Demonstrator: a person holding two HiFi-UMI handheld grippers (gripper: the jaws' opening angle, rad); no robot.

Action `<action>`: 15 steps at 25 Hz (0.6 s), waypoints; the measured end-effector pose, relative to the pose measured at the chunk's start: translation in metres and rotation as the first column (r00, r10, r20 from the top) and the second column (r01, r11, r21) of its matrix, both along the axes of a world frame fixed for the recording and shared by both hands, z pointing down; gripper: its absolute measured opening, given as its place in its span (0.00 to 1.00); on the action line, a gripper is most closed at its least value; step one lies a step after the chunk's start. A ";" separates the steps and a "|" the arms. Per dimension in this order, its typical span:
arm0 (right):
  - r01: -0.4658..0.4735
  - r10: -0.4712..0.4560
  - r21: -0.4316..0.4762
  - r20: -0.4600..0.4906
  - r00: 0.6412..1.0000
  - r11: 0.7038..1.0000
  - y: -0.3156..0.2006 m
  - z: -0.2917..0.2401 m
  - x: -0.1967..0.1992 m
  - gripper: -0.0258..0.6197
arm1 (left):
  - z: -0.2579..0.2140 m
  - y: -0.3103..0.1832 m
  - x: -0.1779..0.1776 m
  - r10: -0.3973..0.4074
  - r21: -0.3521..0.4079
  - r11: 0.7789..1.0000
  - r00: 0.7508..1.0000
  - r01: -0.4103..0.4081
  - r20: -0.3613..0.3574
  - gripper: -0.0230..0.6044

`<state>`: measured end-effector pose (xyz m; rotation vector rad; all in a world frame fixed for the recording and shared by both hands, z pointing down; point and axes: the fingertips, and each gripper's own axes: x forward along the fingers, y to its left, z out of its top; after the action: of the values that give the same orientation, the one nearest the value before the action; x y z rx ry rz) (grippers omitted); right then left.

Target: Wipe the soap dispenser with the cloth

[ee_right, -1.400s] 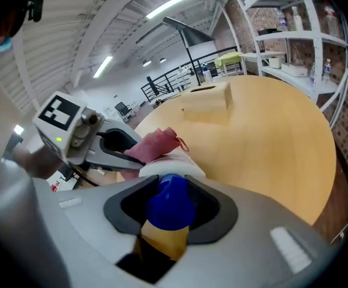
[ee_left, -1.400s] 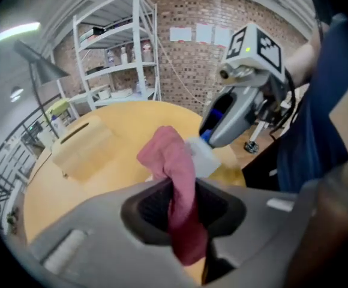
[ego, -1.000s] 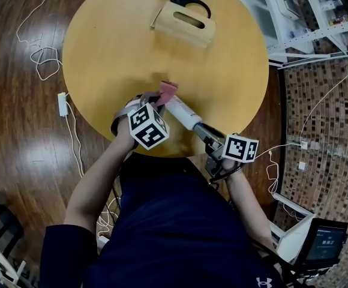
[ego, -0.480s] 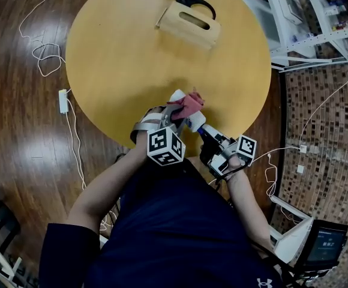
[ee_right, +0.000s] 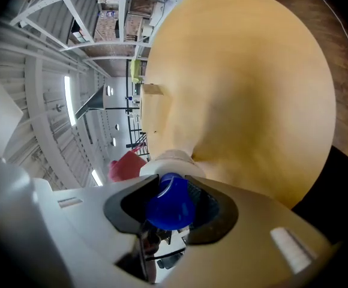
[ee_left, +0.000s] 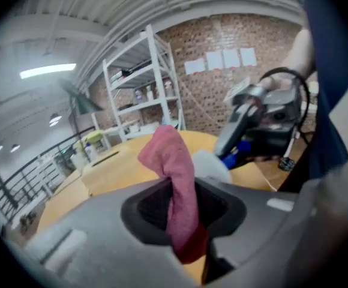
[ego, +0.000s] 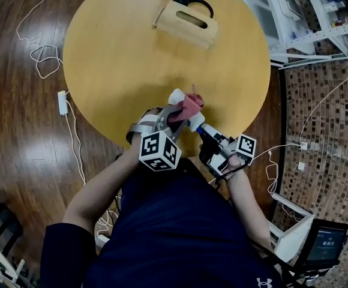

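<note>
The white soap dispenser (ego: 193, 121) with its blue pump top (ee_right: 169, 207) is held lying over the near edge of the round table (ego: 126, 53). My right gripper (ego: 206, 134) is shut on the blue top. The body (ee_right: 171, 159) points away from it. My left gripper (ego: 173, 120) is shut on a pink cloth (ego: 188, 108), which drapes over the dispenser's far end. In the left gripper view the cloth (ee_left: 175, 185) stands up between the jaws, with the white dispenser (ee_left: 213, 165) just behind it and the right gripper (ee_left: 252, 122) beyond.
A wooden box with a slot (ego: 186, 23) stands at the table's far side, with a black cable loop (ego: 191, 0) behind it. White cables (ego: 42, 59) and a power adapter (ego: 62, 102) lie on the wooden floor to the left. White shelving (ego: 306, 17) stands at the upper right.
My left gripper has carried the cloth right and up, from beside the dispenser's far end onto it. The right gripper has rolled, turning the dispenser, and stayed in place.
</note>
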<state>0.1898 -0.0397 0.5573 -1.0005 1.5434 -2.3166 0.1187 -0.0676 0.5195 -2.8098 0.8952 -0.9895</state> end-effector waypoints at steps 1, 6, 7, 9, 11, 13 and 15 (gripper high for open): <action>-0.002 0.002 -0.005 0.002 1.000 1.000 0.001 0.000 -0.001 0.25 | -0.006 0.013 0.016 0.068 0.037 0.997 0.998 -0.068 -0.004 0.18; -0.029 0.028 -0.024 -0.025 0.999 0.999 -0.005 -0.004 0.006 0.25 | 0.035 0.002 0.009 0.021 0.016 1.000 0.993 -0.023 0.114 0.18; -0.025 0.024 -0.023 -0.038 0.999 0.999 -0.007 -0.007 0.008 0.25 | 0.049 -0.006 -0.004 -0.019 -0.028 0.999 0.989 0.023 0.146 0.18; -0.013 0.012 -0.020 -0.058 0.998 1.000 -0.009 -0.011 0.009 0.25 | 0.062 -0.016 -0.027 -0.073 -0.091 0.992 0.981 0.091 0.179 0.18; 0.004 -0.004 -0.006 -0.083 0.997 1.000 -0.012 -0.016 0.008 0.25 | 0.057 -0.020 -0.039 -0.093 -0.110 0.988 0.982 0.112 0.165 0.18; 0.024 -0.023 0.008 -0.115 0.993 1.000 -0.014 -0.020 0.004 0.25 | 0.043 -0.021 -0.036 -0.093 -0.107 0.989 0.988 0.106 0.120 0.18; 0.040 -0.036 0.027 -0.121 0.992 0.999 -0.015 -0.024 -0.004 0.25 | 0.027 -0.018 -0.023 -0.071 -0.087 0.993 0.995 0.077 0.064 0.18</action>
<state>0.1862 -0.0546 0.5332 -1.1330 1.6501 -2.2901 0.0959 -0.0854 0.5464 -2.8202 0.9786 -1.1466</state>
